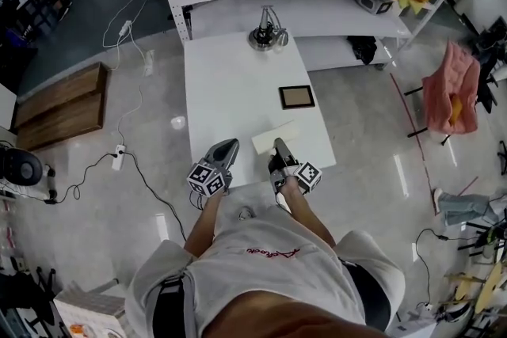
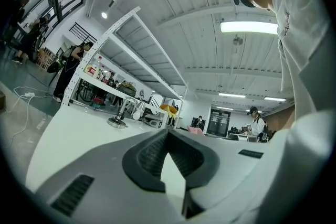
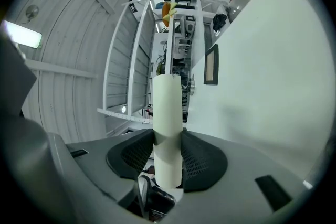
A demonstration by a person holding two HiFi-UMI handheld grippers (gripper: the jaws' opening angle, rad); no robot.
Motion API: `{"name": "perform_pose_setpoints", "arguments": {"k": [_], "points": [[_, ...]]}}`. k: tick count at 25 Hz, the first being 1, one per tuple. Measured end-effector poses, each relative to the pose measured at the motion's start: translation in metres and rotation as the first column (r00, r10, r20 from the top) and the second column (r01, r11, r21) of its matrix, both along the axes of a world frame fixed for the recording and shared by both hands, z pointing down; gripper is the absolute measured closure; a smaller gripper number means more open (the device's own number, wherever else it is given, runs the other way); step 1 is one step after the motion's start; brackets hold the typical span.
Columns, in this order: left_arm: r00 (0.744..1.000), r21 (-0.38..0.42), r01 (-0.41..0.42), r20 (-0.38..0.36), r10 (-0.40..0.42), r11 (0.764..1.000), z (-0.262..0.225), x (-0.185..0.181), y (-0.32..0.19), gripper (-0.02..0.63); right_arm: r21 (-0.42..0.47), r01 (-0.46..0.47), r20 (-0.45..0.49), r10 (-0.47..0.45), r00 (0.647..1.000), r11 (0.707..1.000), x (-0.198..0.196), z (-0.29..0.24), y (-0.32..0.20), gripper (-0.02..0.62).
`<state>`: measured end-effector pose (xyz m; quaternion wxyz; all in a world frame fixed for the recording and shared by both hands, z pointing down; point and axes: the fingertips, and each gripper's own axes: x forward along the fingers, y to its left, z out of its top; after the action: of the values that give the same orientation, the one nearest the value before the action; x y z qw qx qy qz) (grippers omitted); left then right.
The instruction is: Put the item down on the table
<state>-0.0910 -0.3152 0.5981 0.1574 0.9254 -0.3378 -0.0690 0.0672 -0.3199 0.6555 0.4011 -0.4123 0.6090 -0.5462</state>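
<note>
The task looks nearly done but is not finished. The cream, flat rectangular slab (image 1: 276,136) is over the near end of the white bench (image 1: 238,75), but it has not been let go. The right tongs (image 1: 279,146) are clamped on its near end. In the right gripper view the dark ribbed pads (image 3: 202,157) press on both faces of the slab (image 3: 167,107), which runs edge-on straight out from the right tongs (image 3: 168,136).

The slab lies roughly parallel to the bench top and close to it. The pictures do not settle whether it already rests on the surface. What is left, by the look of it, is to let it settle, part the pads and draw back.

Both hands are low at the bench's near edge, just in front of the person's body, with the forearms reaching forward. The right one is rolled on its side, so the slab stays flat. The left tongs (image 1: 228,148) are beside it, a little apart from the slab. Their tips meet on nothing, and the left gripper view shows only bare bench beyond the left tongs (image 2: 168,134).
</note>
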Motion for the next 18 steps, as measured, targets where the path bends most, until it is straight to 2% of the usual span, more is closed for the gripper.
{"name": "perform_pose_setpoints", "arguments": {"k": [4,11,18], "points": [[1.000,-0.010,0.030,0.004,-0.030,0.999,0.000,0.009,0.001,0.592,-0.001,0.029,0.001,-0.029,1.000,1.000,0.010,0.002,-0.002,0.400],[0.998,0.019,0.057,0.029,-0.058,0.998,-0.014,0.039,0.005,0.592,0.006,0.082,-0.018,-0.081,0.997,0.997,0.034,-0.012,-0.008,0.400],[0.995,0.002,0.084,0.052,-0.084,0.996,-0.011,0.043,0.020,0.592,-0.032,0.103,-0.008,-0.104,0.995,0.994,0.040,-0.006,0.003,0.400]]}}
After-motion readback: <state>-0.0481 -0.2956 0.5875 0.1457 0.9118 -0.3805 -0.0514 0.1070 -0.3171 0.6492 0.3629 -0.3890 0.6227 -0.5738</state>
